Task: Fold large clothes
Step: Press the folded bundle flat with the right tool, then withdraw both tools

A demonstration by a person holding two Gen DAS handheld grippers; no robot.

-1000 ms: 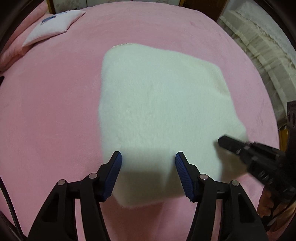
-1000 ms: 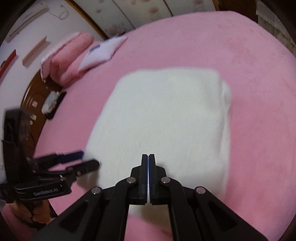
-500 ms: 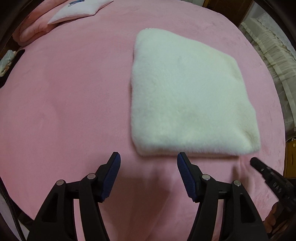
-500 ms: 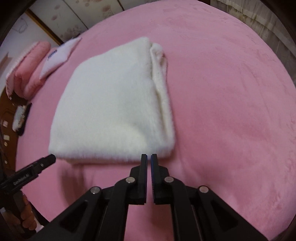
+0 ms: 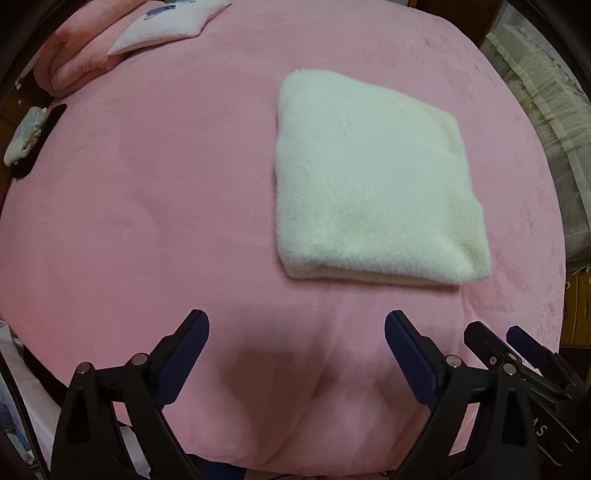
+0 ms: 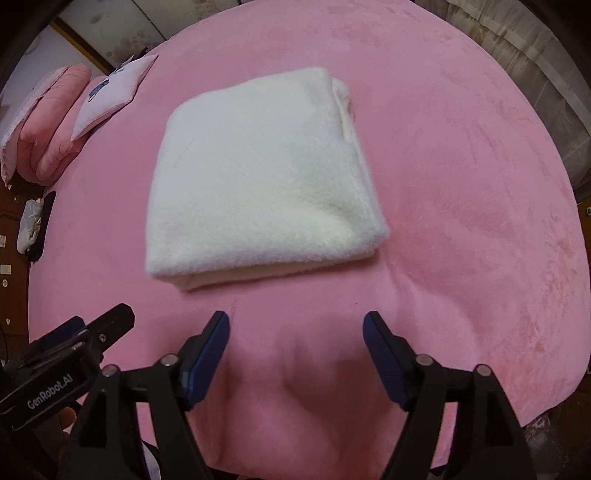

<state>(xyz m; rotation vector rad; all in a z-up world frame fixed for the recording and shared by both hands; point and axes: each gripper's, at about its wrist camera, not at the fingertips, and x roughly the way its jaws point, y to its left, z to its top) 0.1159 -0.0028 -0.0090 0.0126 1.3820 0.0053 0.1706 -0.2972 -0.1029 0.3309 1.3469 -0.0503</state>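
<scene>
Fleece garment [image 5: 373,184], white and folded into a thick square, lies on the pink bed [image 5: 147,184]; it looks soft, light and floppy, so I would pinch its near folded edge. My left gripper [image 5: 295,354] and right gripper [image 6: 295,354] have just been opening, nothing between them.

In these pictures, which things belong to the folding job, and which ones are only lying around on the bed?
Part of the job:
- folded white fleece garment
- left gripper, open, nothing between its jaws
- right gripper, open, nothing between its jaws

Just lying about:
- white printed cushion
- pink bedding roll
- pink bed cover, only the work surface
</scene>
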